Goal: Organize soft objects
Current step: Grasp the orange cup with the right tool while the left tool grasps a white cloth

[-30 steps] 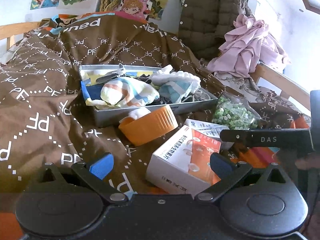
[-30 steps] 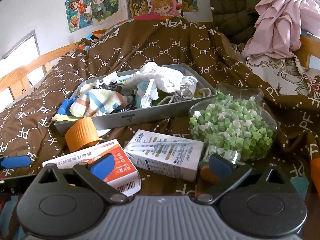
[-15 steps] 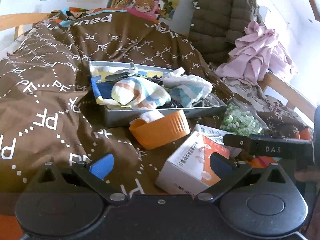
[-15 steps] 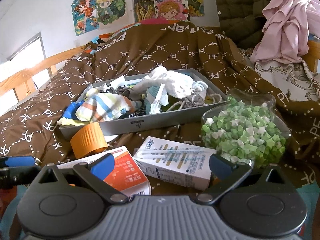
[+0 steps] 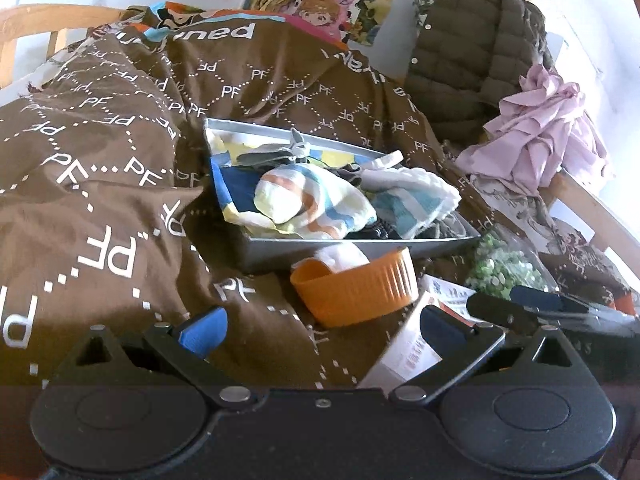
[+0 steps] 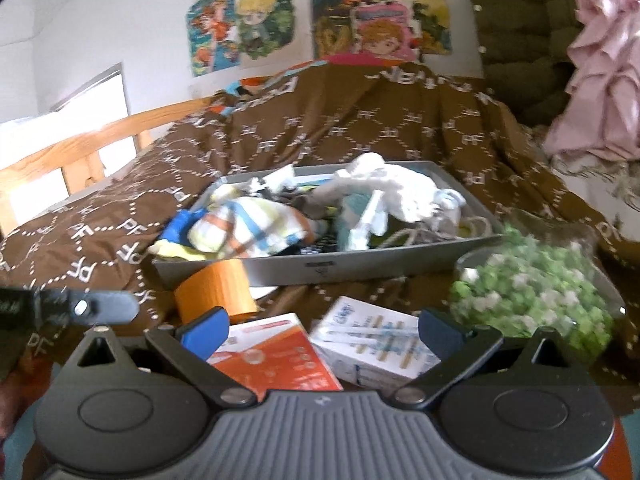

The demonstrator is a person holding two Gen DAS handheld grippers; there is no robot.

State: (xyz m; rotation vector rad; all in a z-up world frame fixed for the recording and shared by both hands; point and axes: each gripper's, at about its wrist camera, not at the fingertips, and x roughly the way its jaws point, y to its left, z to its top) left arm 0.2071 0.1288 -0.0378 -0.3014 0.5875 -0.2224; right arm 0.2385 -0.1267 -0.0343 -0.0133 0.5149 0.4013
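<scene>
the left tool (image 5: 320,322) was wide open and held nothing, and the right tool (image 6: 322,324) was wide open and held nothing too. both hung low over the bed, just in front of the mess. a moment before, the left tool sat more over the orange and white box (image 5: 408,354); now it had slid to the left, so the box only showed by its right finger and the orange cap (image 5: 356,290) was right ahead between the fingers. the right tool had lifted and moved too (its picture was a bit blurry, so it was likely on the move), and the gray tray (image 6: 320,266) looked closer to the middle. the soft things were already in that tray: a striped cloth (image 5: 316,204), a white fluffy cloth (image 6: 400,192) and some more small cloths piled on top of each other, with a blue and yellow one hanging over the tray's edge. a little white soft thing (image 5: 340,256) peeked out behind the orange cap, outside the tray, touching its front wall. the bag of green bits (image 6: 532,296) and the white and blue box (image 6: 376,344) lay on the brown blanket (image 5: 100,184) near the tray. i think the tools were lining up for the next grab, maybe that white soft thing by the cap. nothing had been picked up yet, so that step was not done.
</scene>
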